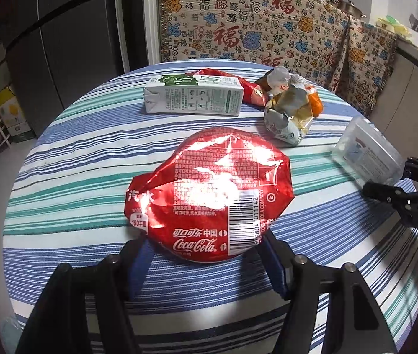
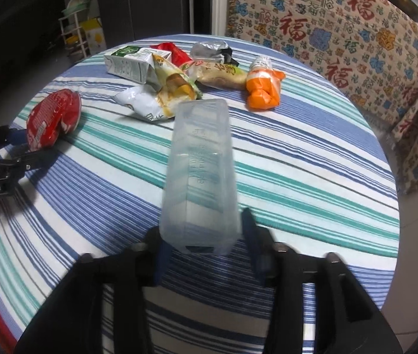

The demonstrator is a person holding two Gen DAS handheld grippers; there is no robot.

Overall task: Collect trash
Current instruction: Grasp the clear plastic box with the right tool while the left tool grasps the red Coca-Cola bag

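Your left gripper (image 1: 206, 250) has its blue-padded fingers spread on either side of the crushed Coca-Cola can (image 1: 209, 194), whose near rim sits between them; whether the pads actually touch it, I cannot tell. The can is flattened, glossy red metal, lying barcode-up on the striped tabletop (image 1: 70, 159). Beyond the can lies a white-and-green milk carton (image 1: 194, 96) on its side, long axis running left to right. To the can's right sits a crumpled foil snack wrapper (image 1: 291, 112).

Your right gripper (image 2: 201, 247) is likewise spread around the near end of a translucent plastic box (image 2: 200, 174); contact is unclear. The box is long and rectangular, its long axis pointing straight away from the gripper toward an orange wrapper (image 2: 263, 91) beyond it to the right.
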